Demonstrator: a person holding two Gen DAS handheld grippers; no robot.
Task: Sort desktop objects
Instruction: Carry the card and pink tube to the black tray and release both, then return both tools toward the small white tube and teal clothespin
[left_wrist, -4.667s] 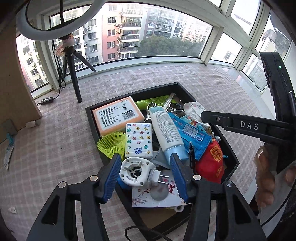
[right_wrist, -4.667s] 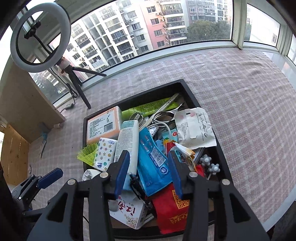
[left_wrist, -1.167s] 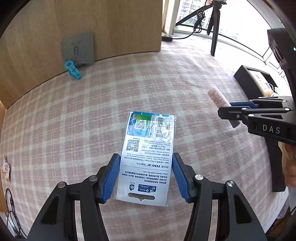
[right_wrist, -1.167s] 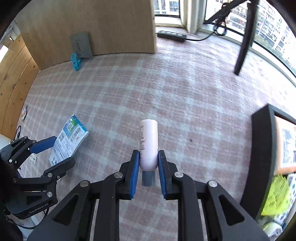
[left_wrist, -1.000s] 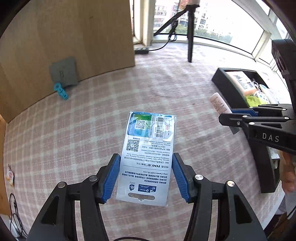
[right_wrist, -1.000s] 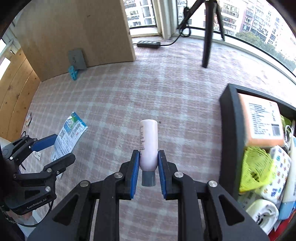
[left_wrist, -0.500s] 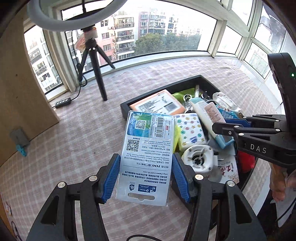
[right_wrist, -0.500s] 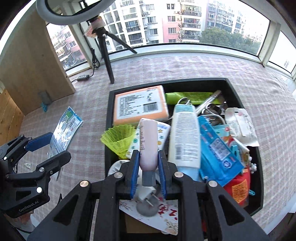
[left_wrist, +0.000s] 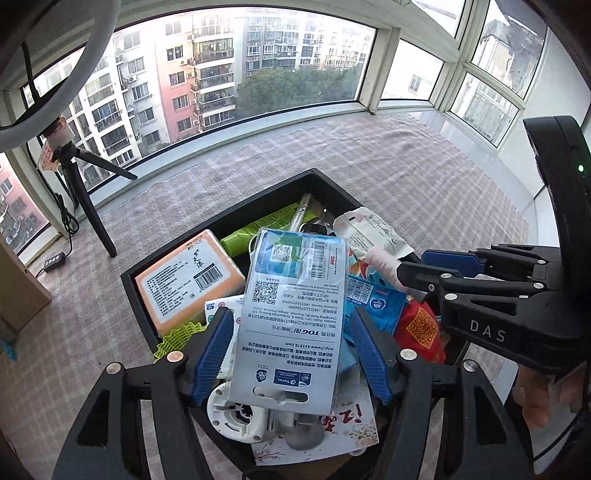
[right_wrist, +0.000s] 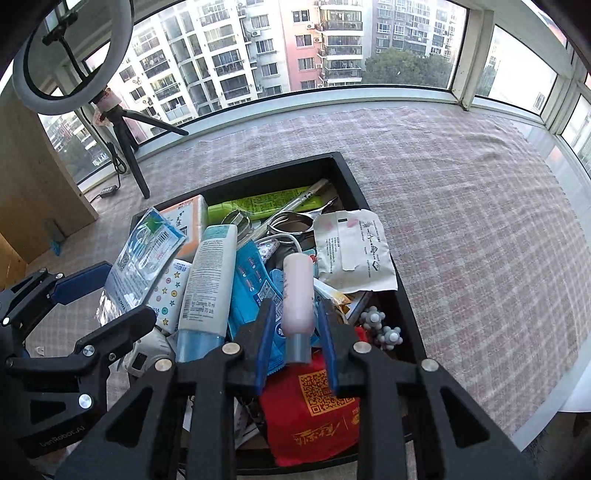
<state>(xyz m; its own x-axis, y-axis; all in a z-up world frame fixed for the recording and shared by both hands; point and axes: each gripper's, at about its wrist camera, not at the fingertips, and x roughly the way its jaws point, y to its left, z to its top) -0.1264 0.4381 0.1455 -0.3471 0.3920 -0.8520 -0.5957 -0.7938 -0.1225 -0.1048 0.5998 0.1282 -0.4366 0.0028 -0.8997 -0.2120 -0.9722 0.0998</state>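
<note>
A black tray (left_wrist: 229, 218) full of mixed items sits on the checked cloth. My left gripper (left_wrist: 293, 349) is above its near left part with a flat blue-and-white packet (left_wrist: 291, 314) between its wide-set fingers. In the right wrist view the packet (right_wrist: 142, 254) hangs over the tray (right_wrist: 354, 184). My right gripper (right_wrist: 295, 341) holds a pale pink bottle (right_wrist: 298, 295) with a grey cap between its fingers, above the tray's middle; a small gap shows on each side of it. The pink bottle (left_wrist: 384, 264) also shows in the left wrist view.
In the tray lie an orange box (left_wrist: 188, 280), a green pack (right_wrist: 258, 203), a white tube (right_wrist: 208, 280), a red packet (right_wrist: 317, 413), a white paper sachet (right_wrist: 351, 251) and scissors (right_wrist: 291, 218). A ring-light tripod (right_wrist: 125, 147) stands behind on the left. A wooden panel (right_wrist: 33, 184) is at left.
Both grippers have swung from the bare cloth back over the tray, carrying the packet and the pink bottle. The right jaws now stand slightly wider around the bottle.
</note>
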